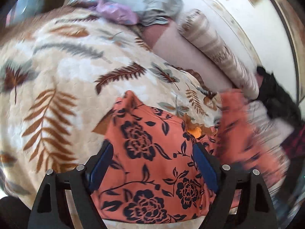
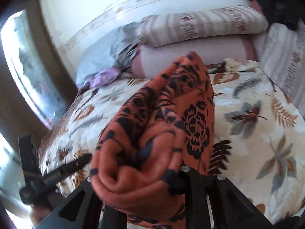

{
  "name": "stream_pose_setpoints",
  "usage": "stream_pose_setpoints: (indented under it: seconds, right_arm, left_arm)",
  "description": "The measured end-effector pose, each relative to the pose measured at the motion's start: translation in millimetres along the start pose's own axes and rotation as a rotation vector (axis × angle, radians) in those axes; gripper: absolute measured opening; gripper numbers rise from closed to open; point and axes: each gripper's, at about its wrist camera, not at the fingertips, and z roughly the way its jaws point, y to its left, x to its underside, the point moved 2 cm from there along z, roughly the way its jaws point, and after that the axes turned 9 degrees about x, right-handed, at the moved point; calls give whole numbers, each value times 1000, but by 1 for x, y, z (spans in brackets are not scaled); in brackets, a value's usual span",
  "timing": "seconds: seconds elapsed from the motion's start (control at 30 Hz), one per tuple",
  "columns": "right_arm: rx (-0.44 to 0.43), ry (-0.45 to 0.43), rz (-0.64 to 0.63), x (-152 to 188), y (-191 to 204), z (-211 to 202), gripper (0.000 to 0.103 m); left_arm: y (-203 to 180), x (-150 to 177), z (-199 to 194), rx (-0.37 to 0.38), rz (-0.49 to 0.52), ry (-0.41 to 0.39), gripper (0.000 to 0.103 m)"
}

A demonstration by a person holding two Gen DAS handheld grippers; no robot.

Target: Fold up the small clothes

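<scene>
An orange garment with dark blue flowers [image 1: 150, 164] lies on the leaf-print blanket [image 1: 57, 87]. My left gripper [image 1: 152, 148] is open, its blue pads [image 1: 101, 168] spread wide over the flat cloth. In the right wrist view the same garment [image 2: 171, 118] is bunched and lifted above the bed. My right gripper [image 2: 137, 173] is shut on a thick fold of it; the cloth hides the fingertips. The left gripper's black body [image 2: 38, 173] shows at the lower left of that view. The garment's right side is blurred in the left wrist view.
A striped pillow [image 2: 202, 24] and pink sheet [image 2: 190, 51] lie at the bed's head by the white wall. Grey clothing [image 1: 150, 5] and a purple item [image 1: 116, 11] sit at the far corner. A black garment [image 1: 276, 97] lies right. A window [image 2: 24, 72] is at the left.
</scene>
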Motion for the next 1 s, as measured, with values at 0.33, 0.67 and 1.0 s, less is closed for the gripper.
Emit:
stream_pose_setpoints:
  seconds: [0.33, 0.67, 1.0]
  right_arm:
    - [-67, 151, -35, 36, 25, 54, 18]
    - [-57, 35, -114, 54, 33, 30, 18]
    - [-39, -97, -292, 34, 91, -2, 22]
  left_arm:
    - [10, -4, 24, 195, -156, 125, 86]
    - [-26, -2, 120, 95, -74, 389, 22]
    - [-41, -48, 79, 186, 262, 335, 21]
